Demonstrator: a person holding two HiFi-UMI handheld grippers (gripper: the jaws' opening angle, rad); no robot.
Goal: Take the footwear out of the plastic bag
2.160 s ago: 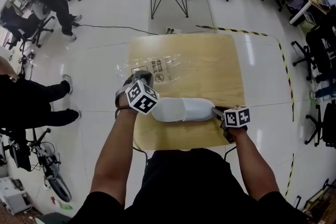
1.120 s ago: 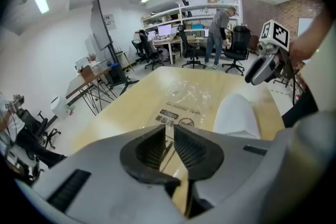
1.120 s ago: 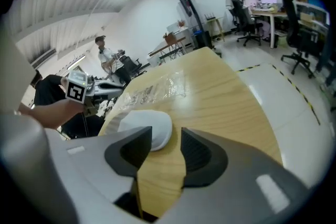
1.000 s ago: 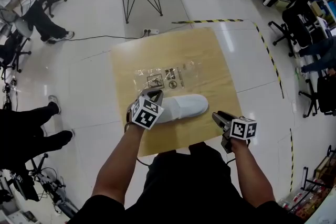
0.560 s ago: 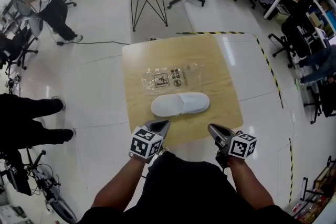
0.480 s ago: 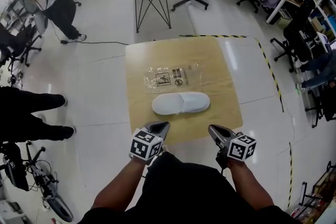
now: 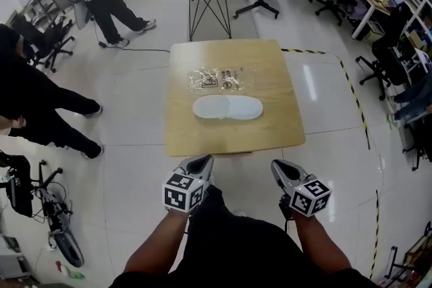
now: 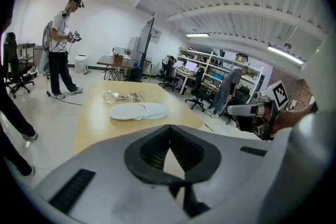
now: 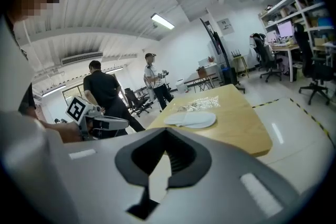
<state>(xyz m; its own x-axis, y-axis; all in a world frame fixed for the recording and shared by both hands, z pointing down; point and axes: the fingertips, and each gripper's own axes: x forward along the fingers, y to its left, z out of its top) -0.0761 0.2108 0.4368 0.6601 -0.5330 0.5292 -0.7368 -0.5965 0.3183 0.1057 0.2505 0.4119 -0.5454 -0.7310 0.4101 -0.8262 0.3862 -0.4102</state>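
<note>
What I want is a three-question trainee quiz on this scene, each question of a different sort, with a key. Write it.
1. True or false: the white slippers lie inside the plastic bag.
2. In the head view, the bag lies: A) beyond the slippers on the table; B) nearer the person than the slippers; C) on the floor.
3. What do the left gripper and the right gripper hold?

Key:
1. False: they lie bare on the table, next to the bag.
2. A.
3. Nothing: both pairs of jaws are shut and empty, short of the table.
</note>
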